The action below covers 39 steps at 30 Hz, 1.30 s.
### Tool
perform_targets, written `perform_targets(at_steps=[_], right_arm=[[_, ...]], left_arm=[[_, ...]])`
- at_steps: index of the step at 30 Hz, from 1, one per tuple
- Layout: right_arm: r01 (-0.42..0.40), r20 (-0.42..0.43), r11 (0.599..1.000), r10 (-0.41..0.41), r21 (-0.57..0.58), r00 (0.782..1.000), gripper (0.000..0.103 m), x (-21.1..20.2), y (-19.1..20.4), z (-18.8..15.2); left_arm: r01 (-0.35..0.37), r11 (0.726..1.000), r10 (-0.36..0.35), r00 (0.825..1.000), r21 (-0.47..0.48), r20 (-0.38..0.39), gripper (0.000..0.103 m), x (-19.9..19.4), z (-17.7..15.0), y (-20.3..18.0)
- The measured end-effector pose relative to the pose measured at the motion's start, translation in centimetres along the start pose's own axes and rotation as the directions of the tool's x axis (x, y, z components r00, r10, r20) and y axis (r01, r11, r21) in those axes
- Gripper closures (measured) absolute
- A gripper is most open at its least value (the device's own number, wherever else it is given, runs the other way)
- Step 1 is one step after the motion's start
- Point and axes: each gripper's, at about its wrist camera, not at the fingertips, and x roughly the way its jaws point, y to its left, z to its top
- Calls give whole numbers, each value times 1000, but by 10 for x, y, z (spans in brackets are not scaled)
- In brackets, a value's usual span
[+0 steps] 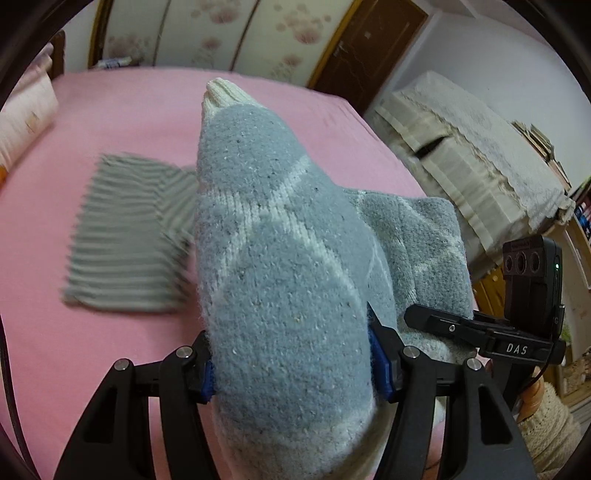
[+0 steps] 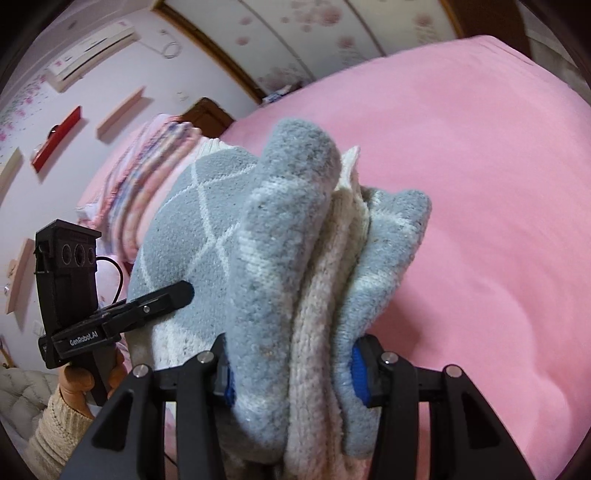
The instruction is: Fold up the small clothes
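Above a pink bed (image 1: 129,110) backed by floral wall panels (image 1: 221,33), both the left gripper (image 1: 291,365) and right gripper (image 2: 291,373) pinched the blue sock (image 1: 280,258), a striped cloth (image 1: 122,236) lying beside it.

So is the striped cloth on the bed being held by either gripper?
No, the striped cloth lies flat on the pink bed untouched, while the left gripper is clamped on the blue sock.
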Motion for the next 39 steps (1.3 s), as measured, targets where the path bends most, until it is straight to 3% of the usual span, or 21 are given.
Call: perform_targets(at_steps=[6,10,15,27,32,39], right_arm=[[-64,27,997,65,-29,997,57,73,59,70],[-85,44,996,85,-11,995,57,130,76,107],[-83,42,996,82,27,996,57,199,70,126],[-31,2,991,31,129,1000,56,297,21,107],[-44,24,993,41,110,999,49,305,15,98],[-21,13,997,20,68,1000,43,308,19,100]], left_arm=[[-60,998,62,996,-21,65,41,-27,68,93],[-78,996,82,993,-41,83,41,-14,100,145],[-80,993,86,994,-92,66,41,31,122,206],[-68,985,64,998,-161,-29,37,129,96,276],[-84,976,86,996,-199,1,23,136,81,299],[-132,975,144,988,-177,59,22,124,79,303]])
